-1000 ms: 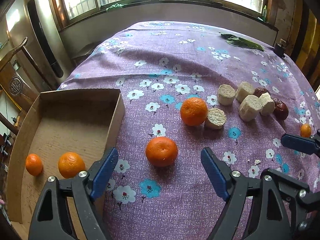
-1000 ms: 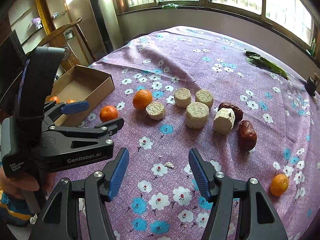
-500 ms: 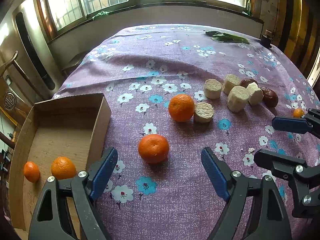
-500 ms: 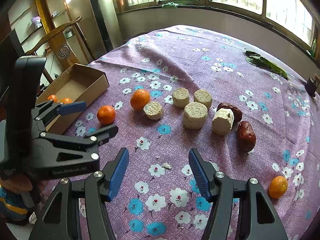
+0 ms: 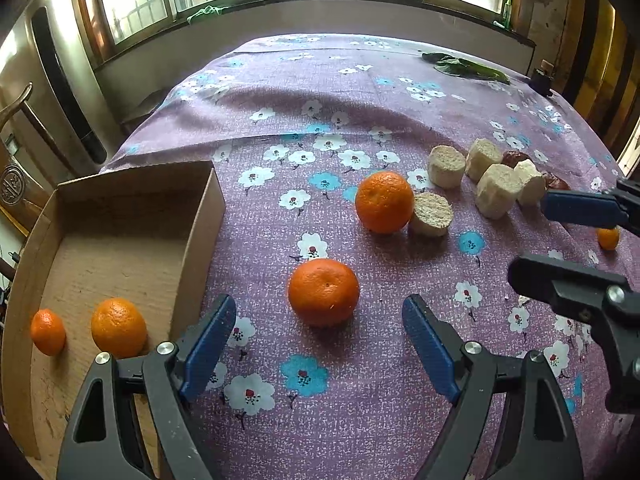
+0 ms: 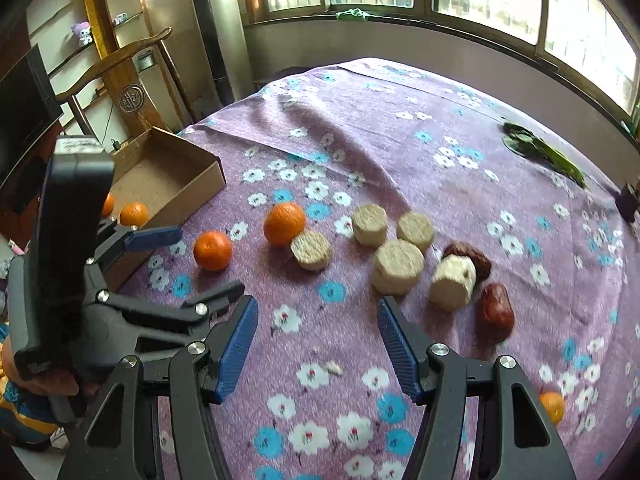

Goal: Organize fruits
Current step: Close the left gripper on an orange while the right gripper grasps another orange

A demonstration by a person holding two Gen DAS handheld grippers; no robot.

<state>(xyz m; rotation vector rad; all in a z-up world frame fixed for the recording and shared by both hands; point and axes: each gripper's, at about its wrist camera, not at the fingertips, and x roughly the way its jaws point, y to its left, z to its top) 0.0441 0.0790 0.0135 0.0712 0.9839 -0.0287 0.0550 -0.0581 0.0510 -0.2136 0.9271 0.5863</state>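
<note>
My left gripper point(image 5: 320, 336) is open and empty, its jaws either side of a mandarin point(image 5: 323, 292) that lies just ahead on the purple cloth. A second mandarin point(image 5: 384, 202) lies farther on beside a pale cut chunk point(image 5: 431, 214). The cardboard box point(image 5: 200, 216) on the left holds two mandarins point(image 5: 118, 327). My right gripper point(image 6: 316, 340) is open and empty over bare cloth. It faces several pale chunks point(image 6: 398, 266) and two red dates point(image 6: 496, 310). A small mandarin point(image 6: 552, 406) lies at the lower right.
Green leaves point(image 5: 466, 67) lie at the far side of the table. A small dark object point(image 5: 540, 80) stands near them. A wooden chair point(image 6: 132, 92) and a dark screen point(image 6: 28, 120) stand left of the table. Windows run along the back wall.
My left gripper has drawn a little nearer to the near mandarin and turned slightly. My right gripper has shifted forward toward the pale chunks. Both stay open.
</note>
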